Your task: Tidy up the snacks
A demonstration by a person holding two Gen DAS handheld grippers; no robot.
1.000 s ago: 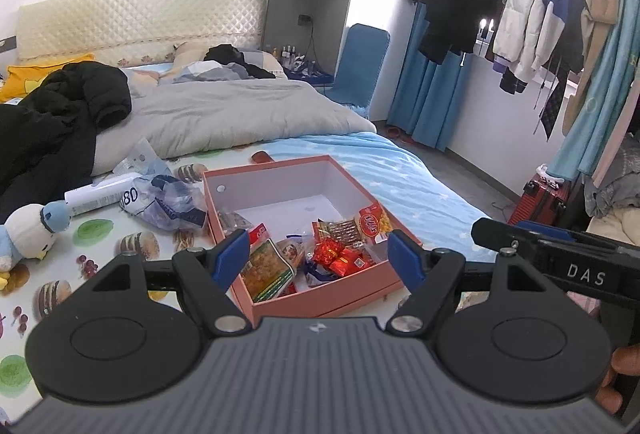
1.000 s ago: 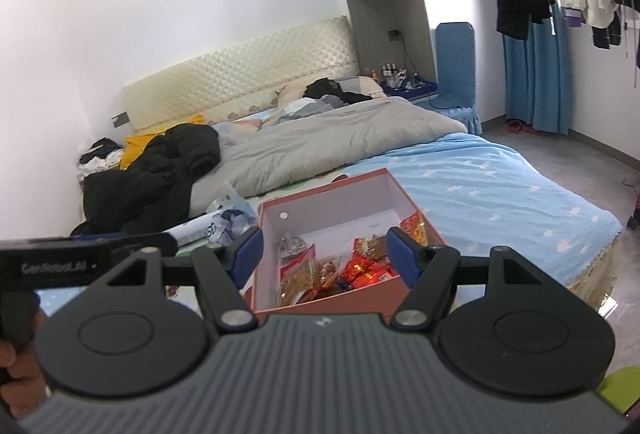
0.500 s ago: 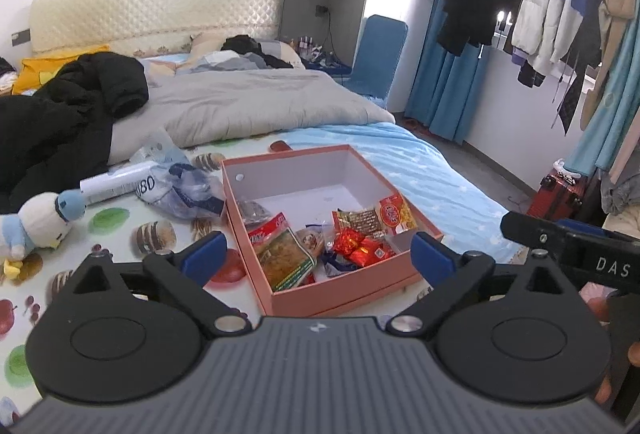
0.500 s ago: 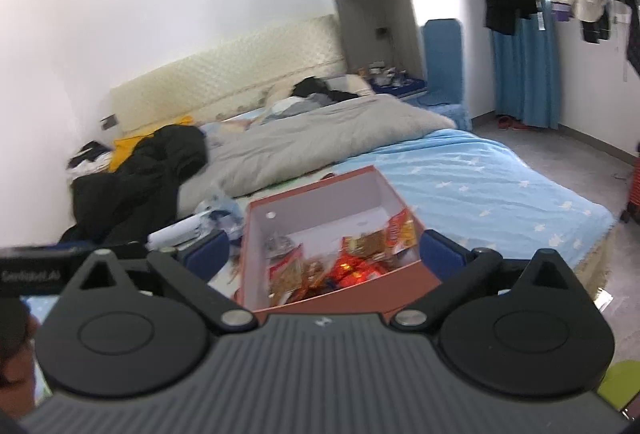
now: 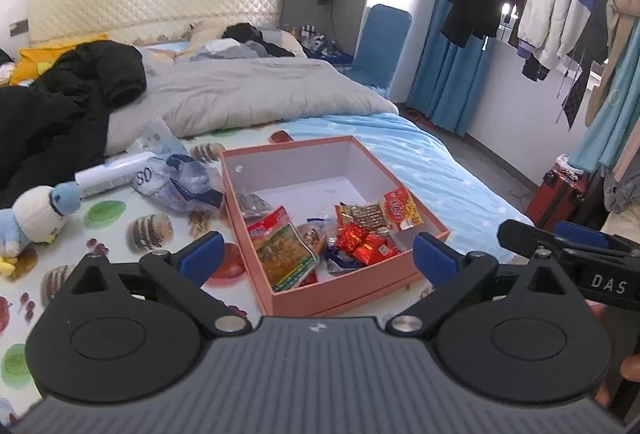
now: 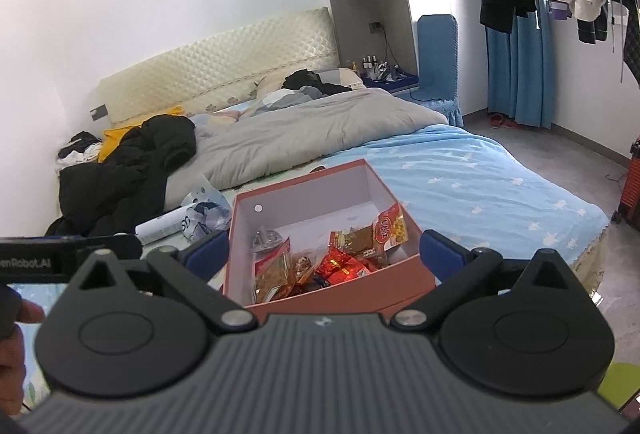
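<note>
The left claw (image 5: 316,254) is hovering wide open, gripping nothing, its blue fingertips (image 5: 200,254) spread past both sides of a pink box (image 5: 340,294). The right claw (image 6: 324,254) is likewise gaping wide and empty over the same box (image 6: 340,294). The box is sitting on the bed (image 5: 420,162) near its foot edge, holding snack packets (image 5: 280,246) piled against its near wall. Just left of the box a crumpled plastic bag (image 5: 180,182) is lying, and a plush duck (image 5: 32,218) is resting near the bed's left edge.
</note>
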